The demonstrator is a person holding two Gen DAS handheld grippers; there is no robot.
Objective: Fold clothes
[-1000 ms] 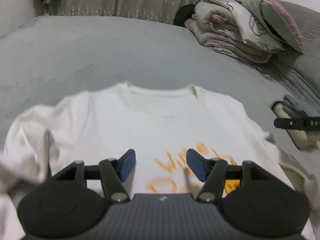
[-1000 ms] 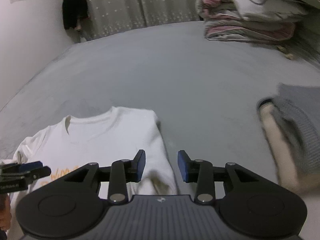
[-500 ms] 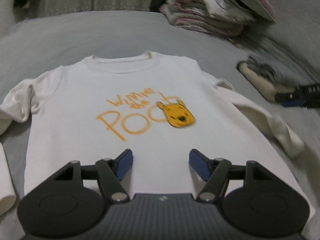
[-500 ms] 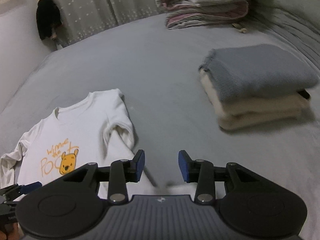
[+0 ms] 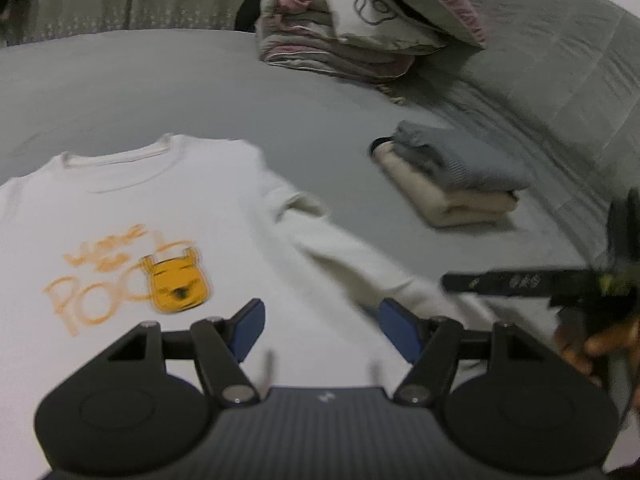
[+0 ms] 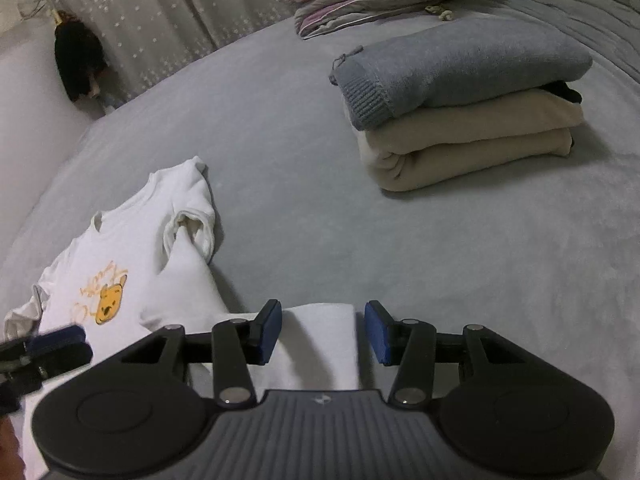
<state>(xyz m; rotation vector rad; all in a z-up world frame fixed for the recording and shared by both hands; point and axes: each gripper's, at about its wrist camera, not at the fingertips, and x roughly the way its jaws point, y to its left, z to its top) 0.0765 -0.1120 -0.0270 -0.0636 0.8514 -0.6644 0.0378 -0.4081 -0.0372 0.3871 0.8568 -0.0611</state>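
We see a white shirt (image 5: 132,216) with a yellow bear on it, lying flat and face up on the grey bed (image 6: 360,248). Its body is spread out, not folded. One long sleeve (image 5: 360,264) stretches out to the right, and near the shoulder it is bunched up a bit.

Far off to the right sits a neat pile of folded clothes (image 6: 460,108), a grey-blue one on top of cream ones. So some clothes lie folded now, and the white shirt is left to fold.

Our left claw (image 5: 322,330) hangs over the near part of the shirt. It is wide open and holds nothing. Our right claw (image 6: 323,332) is wide open too. The end of the sleeve lies between its fingers, but they are not pinching it.

We think the sleeve needs to go across the shirt's body, and then the body needs folding. At the far end of the bed is a heap of bedding (image 5: 352,28).
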